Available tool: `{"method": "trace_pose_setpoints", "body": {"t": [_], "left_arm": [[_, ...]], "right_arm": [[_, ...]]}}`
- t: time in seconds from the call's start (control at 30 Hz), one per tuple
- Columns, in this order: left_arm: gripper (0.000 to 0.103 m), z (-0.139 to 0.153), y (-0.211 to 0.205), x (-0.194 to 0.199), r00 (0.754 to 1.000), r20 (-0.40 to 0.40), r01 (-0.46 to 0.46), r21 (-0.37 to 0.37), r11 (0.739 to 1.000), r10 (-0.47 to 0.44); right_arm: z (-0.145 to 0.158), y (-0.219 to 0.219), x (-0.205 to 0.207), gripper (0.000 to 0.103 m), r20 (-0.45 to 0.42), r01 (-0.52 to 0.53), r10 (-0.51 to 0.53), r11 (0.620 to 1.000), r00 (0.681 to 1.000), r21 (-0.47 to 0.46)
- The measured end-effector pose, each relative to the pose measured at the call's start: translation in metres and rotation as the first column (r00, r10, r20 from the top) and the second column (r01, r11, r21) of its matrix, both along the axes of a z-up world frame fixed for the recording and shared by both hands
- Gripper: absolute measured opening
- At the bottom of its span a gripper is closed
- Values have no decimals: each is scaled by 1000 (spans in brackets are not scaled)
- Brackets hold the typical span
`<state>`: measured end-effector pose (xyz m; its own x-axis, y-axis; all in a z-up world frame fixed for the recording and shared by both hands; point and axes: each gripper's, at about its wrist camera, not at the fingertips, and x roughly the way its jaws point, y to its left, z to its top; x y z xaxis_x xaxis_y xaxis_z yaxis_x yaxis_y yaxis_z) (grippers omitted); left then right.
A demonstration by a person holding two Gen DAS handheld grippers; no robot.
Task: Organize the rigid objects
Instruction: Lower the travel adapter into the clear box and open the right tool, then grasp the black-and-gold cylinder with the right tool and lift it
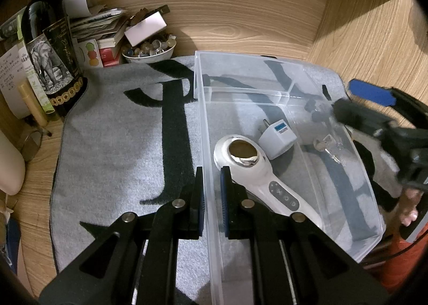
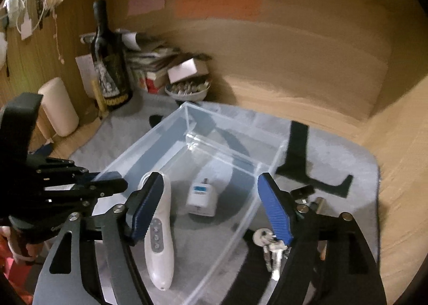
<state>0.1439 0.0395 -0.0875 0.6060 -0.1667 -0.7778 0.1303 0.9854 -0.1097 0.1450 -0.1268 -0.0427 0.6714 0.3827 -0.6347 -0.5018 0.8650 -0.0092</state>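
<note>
Each hand-held gripper (image 1: 211, 192) (image 2: 211, 208) has black linkages, silver screws and ribbed blue finger pads (image 2: 275, 211).

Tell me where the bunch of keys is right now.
The keys lie on the grey mat just outside the clear bin's right wall, in the right wrist view, directly below the right hand-held gripper's right finger.

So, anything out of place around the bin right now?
Only the keys: they lie on the grey mat just outside the clear bin, while the white massager and plug adapter are inside. Nothing looks spilled or damaged.
</note>
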Motion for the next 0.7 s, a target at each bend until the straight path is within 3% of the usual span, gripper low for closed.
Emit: {"method": "trace_pose_setpoints", "body": {"t": [0.37,0.7], "left_arm": [[10,0,0,0,1000,0,0,1,1000,0],[10,0,0,0,1000,0,0,1,1000,0]], "right_arm": [[15,-58,-11,72,66,155,-157,987,985,39],[-18,-123,1,72,-34,336,-335,941,941,28]]}}
